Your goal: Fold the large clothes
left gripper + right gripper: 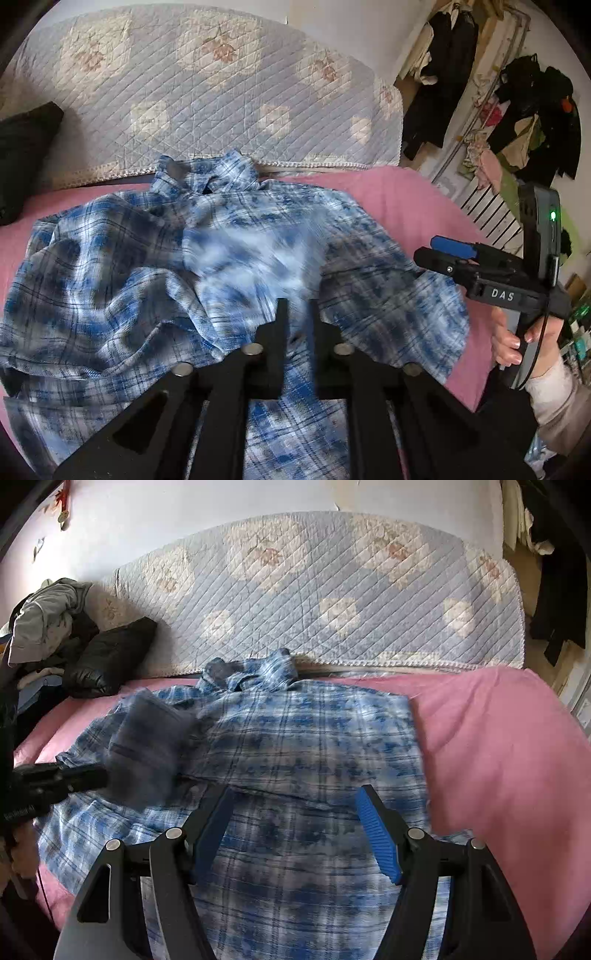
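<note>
A rumpled blue plaid shirt (295, 746) lies on the pink bed (498, 738). Left tool (297, 306) narrow, fabric blurred between; right tool (295, 805) wide, empty.

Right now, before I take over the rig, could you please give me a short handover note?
Left gripper: jaws narrow, with a blurred fold of the plaid shirt at its tips. I cannot tell whether it grips.
Right gripper: open above the shirt's lower half, holding nothing.
Shirt: on the pink sheet, collar toward the quilted backrest.
Done: the edge on the right gripper's side looks folded in straight.
Left: probably lay the other side over, then fold the length up.
</note>
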The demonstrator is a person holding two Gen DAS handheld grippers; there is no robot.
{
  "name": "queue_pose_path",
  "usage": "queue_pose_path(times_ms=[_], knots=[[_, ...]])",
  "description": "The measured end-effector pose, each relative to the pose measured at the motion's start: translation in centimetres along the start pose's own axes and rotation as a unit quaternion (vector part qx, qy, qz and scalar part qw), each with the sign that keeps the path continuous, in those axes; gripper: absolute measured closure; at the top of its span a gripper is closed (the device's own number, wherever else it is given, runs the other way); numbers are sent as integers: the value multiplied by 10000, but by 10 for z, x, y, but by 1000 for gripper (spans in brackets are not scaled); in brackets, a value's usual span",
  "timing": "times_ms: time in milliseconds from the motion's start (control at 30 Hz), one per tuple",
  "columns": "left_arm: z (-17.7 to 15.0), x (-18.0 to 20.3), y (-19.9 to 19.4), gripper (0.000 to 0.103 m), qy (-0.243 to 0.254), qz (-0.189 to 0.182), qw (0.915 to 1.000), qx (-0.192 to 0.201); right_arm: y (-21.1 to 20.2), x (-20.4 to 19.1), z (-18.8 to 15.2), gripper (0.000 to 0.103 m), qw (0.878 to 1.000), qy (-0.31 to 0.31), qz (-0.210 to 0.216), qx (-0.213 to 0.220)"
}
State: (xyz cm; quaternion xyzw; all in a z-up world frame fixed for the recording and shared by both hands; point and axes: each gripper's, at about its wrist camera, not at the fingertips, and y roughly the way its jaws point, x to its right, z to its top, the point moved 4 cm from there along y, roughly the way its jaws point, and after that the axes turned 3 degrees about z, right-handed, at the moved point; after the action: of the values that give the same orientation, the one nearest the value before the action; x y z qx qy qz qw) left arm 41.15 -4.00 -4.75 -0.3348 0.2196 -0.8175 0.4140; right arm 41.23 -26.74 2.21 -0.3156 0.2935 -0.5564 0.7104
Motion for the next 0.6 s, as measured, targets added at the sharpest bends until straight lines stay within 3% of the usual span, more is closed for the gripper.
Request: queue_pose_path(times_ms=[33,67,100,200,367,467,600], knots=[[-2,1,-5,68,36,38,10000,-4,3,-2,0,32,10000,28,50,-10],[-1,-2,-9,48,37,123,9999,4,7,-3,0,32,9999,50,116,-23],[0,-5,-14,39,-5,187,9998,22,12,-6,0,32,9998,53,165,-58],[0,-18,-24,38,-169,268,9995,37,27,-11,-3,32,9994,115,233,-234],[6,-49,-51,37,-240,933,9947,349,57,-19,-14,32,9953,331,558,-725],[9,-71,-60,31,-448,1271,9896,508,76,-22,-24,32,9932,335,602,-939],[12,-103,-67,31,-799,1802,9781,663,99,-42,-35,32,9907,-176,688,-1160]])
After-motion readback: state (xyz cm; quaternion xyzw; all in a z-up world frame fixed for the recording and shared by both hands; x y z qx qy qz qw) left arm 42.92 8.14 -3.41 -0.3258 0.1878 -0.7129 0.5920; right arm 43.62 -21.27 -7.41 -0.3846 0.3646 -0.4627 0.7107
